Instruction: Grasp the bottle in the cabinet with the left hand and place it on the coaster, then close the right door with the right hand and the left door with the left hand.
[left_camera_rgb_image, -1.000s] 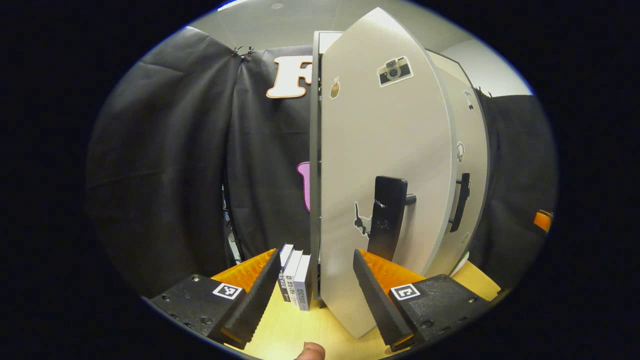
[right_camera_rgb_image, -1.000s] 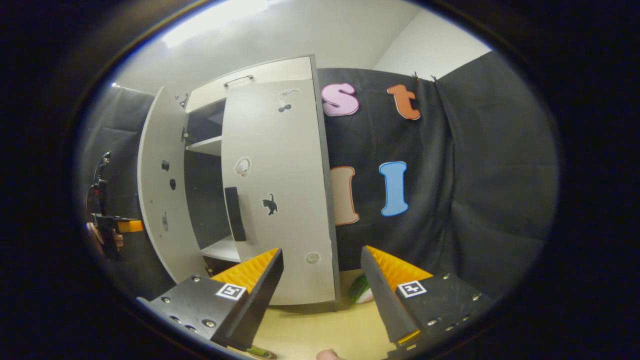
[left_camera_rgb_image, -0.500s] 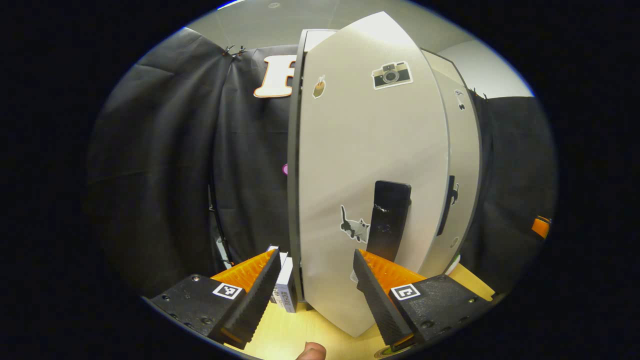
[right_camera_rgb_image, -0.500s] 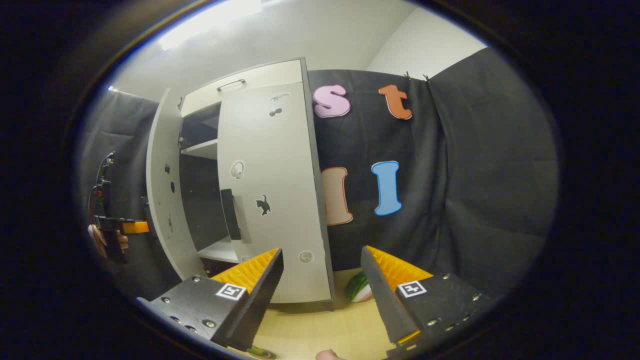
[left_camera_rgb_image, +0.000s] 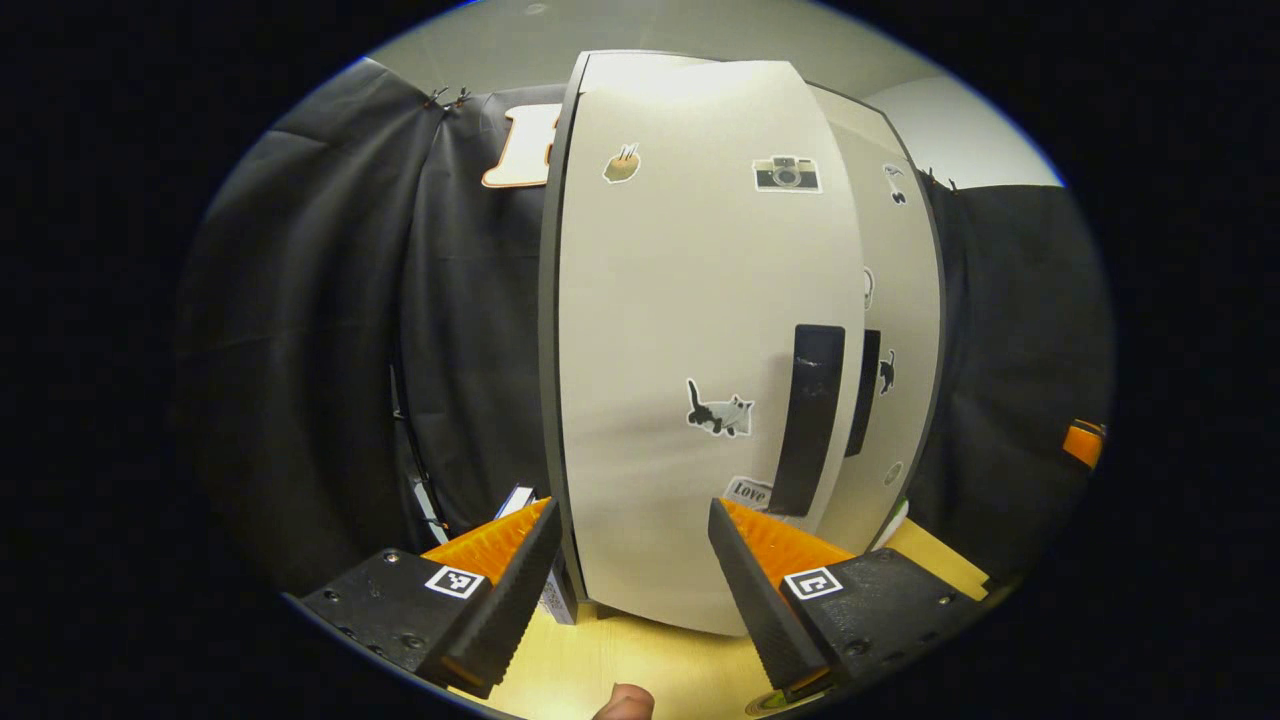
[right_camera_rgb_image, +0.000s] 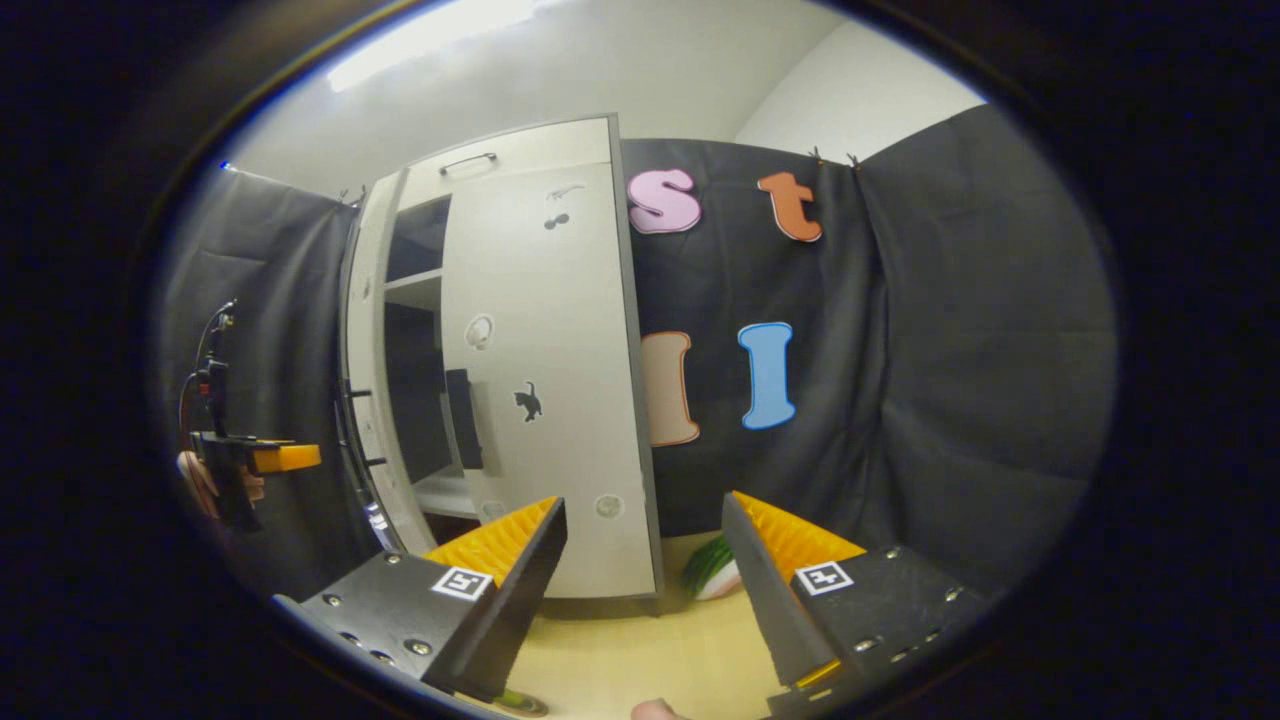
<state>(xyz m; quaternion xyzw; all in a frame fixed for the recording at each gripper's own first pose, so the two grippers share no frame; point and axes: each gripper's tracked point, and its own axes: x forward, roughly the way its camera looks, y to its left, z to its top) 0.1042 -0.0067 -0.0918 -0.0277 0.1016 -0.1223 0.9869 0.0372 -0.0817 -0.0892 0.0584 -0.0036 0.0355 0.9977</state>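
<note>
The white cabinet's left door (left_camera_rgb_image: 690, 350) stands right in front of my left gripper (left_camera_rgb_image: 630, 560) in the left gripper view, nearly closed, its black handle (left_camera_rgb_image: 815, 420) just above my right finger. That gripper is open with nothing between its fingers. The right door (right_camera_rgb_image: 550, 380) lies closed in the right gripper view, where the left door (right_camera_rgb_image: 365, 380) shows almost edge-on with a narrow gap onto the shelves. The left gripper (right_camera_rgb_image: 280, 458), held by a hand, is beside that door there. My right gripper (right_camera_rgb_image: 640, 560) hangs open over the wooden table (right_camera_rgb_image: 640, 640).
Books (left_camera_rgb_image: 555, 600) stand on the table against the cabinet's left side. A green and white object (right_camera_rgb_image: 712, 575) lies by the cabinet's right side. A green round edge (right_camera_rgb_image: 520, 703) peeks in at the bottom. Black cloth walls surround the booth.
The left door has swung from well open to nearly closed, with my left gripper following it. The right gripper has hardly moved.
</note>
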